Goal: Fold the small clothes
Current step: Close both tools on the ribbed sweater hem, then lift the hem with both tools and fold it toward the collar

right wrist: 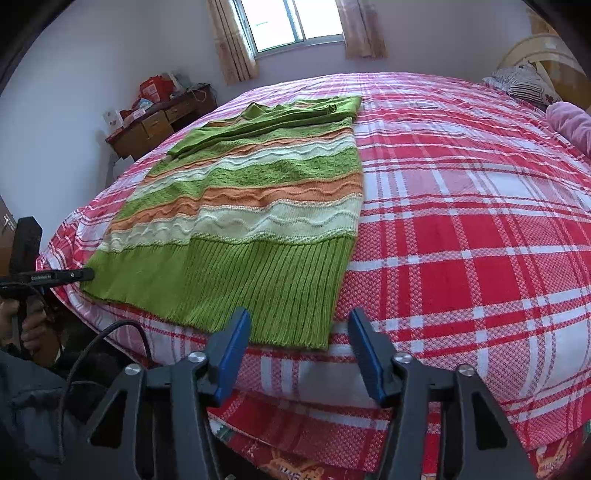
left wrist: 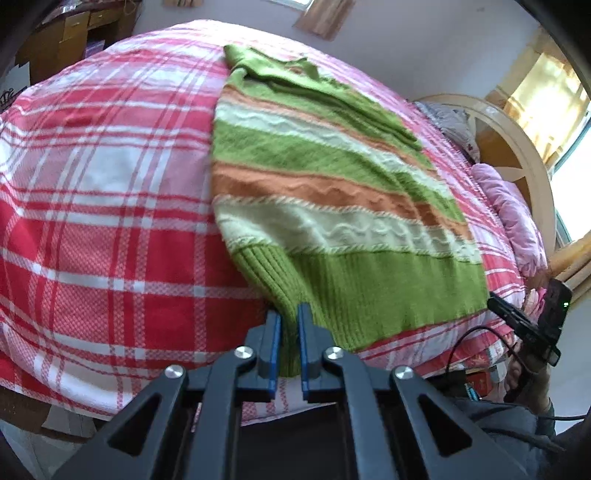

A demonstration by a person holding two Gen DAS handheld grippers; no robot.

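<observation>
The left gripper (left wrist: 287,317) points steeply down at the near edge of the bed, its two blue pads clenched on the ribbed green hem at one bottom corner of the sweater (left wrist: 332,206); a fold of the knit is bunched up between them. The right gripper (right wrist: 299,332) tilts down in the same way over the other bottom corner, jaws standing apart with the hem's corner lying between the fingertips — the pads do not press on it. In the right wrist view the left gripper shows from the side at the far left, held in a person's hand (right wrist: 27,325), with a black cable (right wrist: 110,332) looping below it.

One sweater lies flat on the red-and-white plaid bedspread (right wrist: 461,258), hem toward the person, neckline away, striped green, orange and cream, with a green sleeve folded across its upper part. Nothing lies on the knit or between it and either gripper.

Around the bed: a wooden desk (right wrist: 159,125) against the far wall, cluttered with red boxes; one window (right wrist: 291,22) with two curtains; a pale curved headboard (left wrist: 517,155) — beside it a pink quilt (left wrist: 513,214) and a patterned pillow (right wrist: 524,86).
</observation>
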